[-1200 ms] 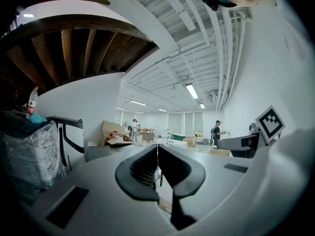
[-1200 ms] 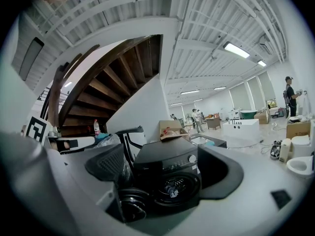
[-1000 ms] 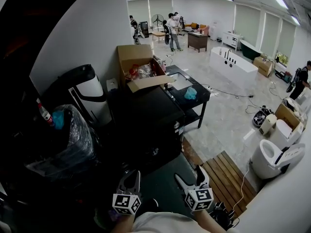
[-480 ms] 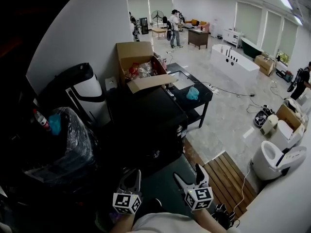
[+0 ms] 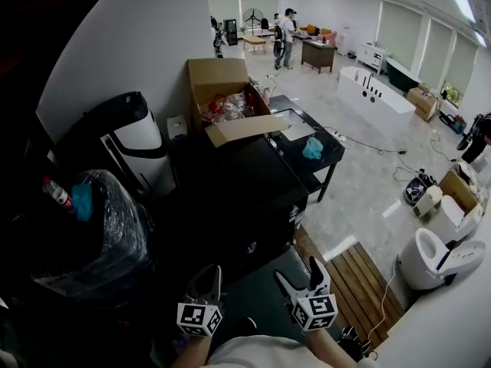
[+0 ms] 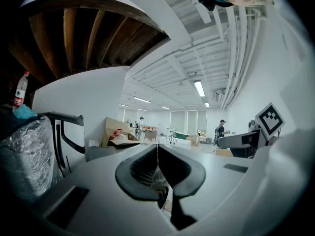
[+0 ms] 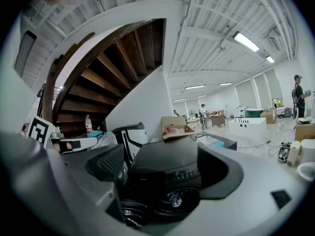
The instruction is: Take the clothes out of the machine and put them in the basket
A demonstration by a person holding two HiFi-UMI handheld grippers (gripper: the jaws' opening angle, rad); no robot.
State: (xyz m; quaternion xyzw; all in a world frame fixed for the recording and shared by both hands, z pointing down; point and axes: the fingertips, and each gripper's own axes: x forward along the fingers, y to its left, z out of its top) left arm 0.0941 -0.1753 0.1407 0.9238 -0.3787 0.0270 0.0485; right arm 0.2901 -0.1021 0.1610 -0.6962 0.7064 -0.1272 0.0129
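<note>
The black washing machine [image 5: 238,194] stands just ahead of me, with its lid and control strip facing up. In the right gripper view its round door [image 7: 172,200] looks closed, and a small pale patch shows in the glass. My left gripper [image 5: 205,276] hovers low in front of the machine with its jaws pressed together and empty [image 6: 157,154]. Beside it my right gripper [image 5: 299,276] is open, and the machine [image 7: 167,161] shows between its fingers without touching them. I cannot make out a basket.
An open cardboard box [image 5: 222,98] sits behind the machine, beside a black low table [image 5: 303,140]. A plastic-wrapped bundle [image 5: 100,228] and a black-and-white appliance [image 5: 126,140] crowd the left. A wooden platform [image 5: 357,282] and a white toilet [image 5: 430,255] lie to the right. People [image 5: 288,25] stand far off.
The head view has shifted slightly. Both grippers stay in the same place in front of the machine, the left shut and the right open.
</note>
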